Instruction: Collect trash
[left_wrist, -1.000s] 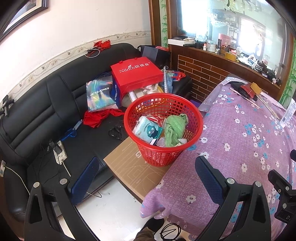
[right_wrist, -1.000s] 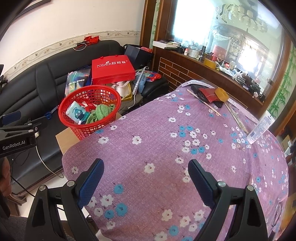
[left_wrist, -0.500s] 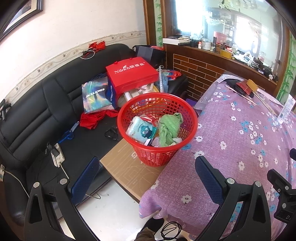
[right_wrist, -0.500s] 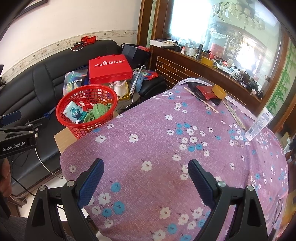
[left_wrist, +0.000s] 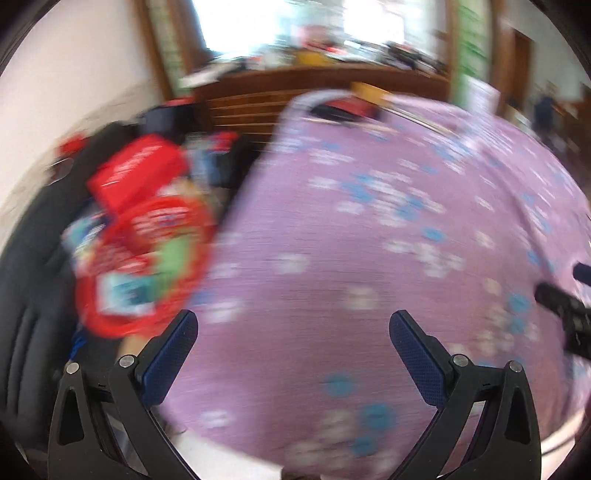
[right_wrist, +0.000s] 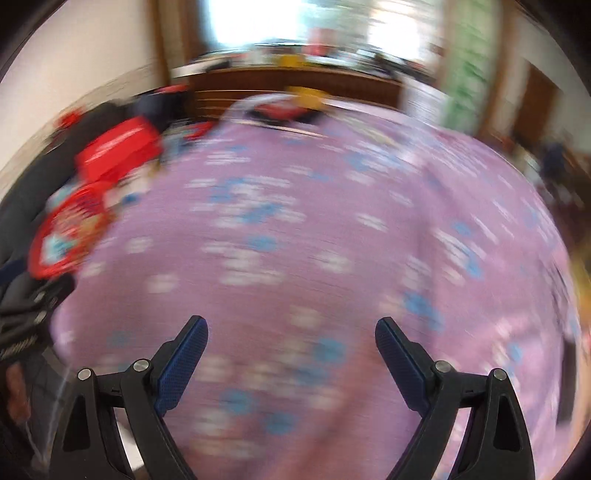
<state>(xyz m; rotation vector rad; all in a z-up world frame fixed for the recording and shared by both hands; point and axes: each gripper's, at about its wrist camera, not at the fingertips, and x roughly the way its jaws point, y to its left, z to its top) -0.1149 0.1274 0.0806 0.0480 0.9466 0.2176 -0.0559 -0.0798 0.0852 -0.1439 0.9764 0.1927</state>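
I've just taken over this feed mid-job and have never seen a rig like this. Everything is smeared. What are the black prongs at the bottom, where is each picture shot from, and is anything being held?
There is no robot arm: a person carries a two-finger gripper in each hand, with a fisheye camera on each looking forward along its fingers. The black prongs with blue pads are those fingers.

One picture is from the left gripper, the other from the right gripper. Both are blurred by motion, so small details cannot be read.

Both look over a table under a purple flowered cloth. At its left edge stands a red basket with something green and a pale blue packet inside. Beyond it are a black sofa and a red box or bag.

Both grippers are open and hold nothing.
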